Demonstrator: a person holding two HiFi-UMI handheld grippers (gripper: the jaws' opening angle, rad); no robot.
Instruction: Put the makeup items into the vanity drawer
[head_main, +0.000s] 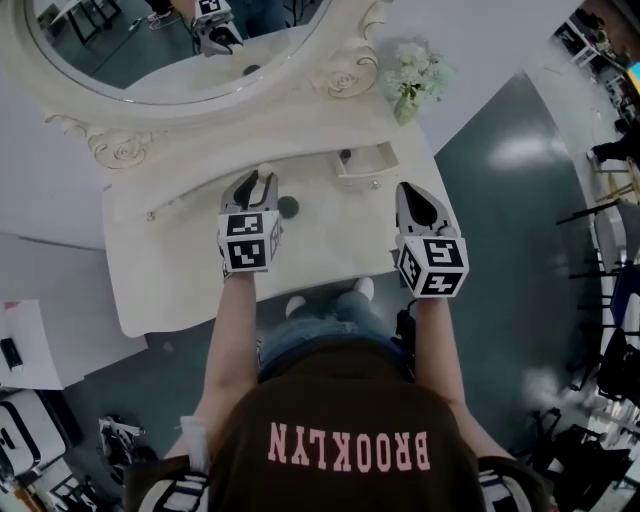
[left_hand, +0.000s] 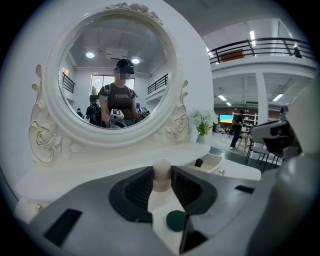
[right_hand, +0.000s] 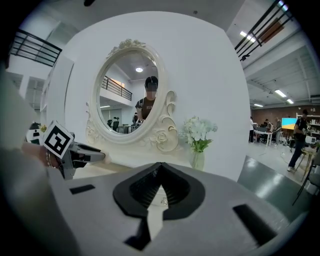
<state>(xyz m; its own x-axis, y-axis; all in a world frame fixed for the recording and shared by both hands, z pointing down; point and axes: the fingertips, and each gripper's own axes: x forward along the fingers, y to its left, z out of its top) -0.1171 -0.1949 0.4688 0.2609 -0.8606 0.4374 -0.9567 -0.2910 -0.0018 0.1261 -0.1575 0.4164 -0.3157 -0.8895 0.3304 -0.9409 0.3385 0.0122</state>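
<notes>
My left gripper (head_main: 262, 180) hangs over the middle of the white vanity top (head_main: 180, 260), shut on a small cream cylinder with a rounded top (left_hand: 161, 175). The cylinder stands upright between the jaws. Just under it, a dark green round item (left_hand: 175, 220) lies on the top, also seen as a dark disc (head_main: 288, 207) in the head view. To the right, the small drawer (head_main: 372, 172) is pulled open, with a dark item (head_main: 345, 156) inside. My right gripper (head_main: 412, 192) hovers in front of the drawer, jaws closed to a point and nothing between them (right_hand: 160, 170).
An oval mirror (head_main: 180, 40) in a carved white frame rises at the back of the vanity. A vase of white flowers (head_main: 415, 80) stands at the back right corner. The person's legs and shoes show below the front edge. Grey floor lies to the right.
</notes>
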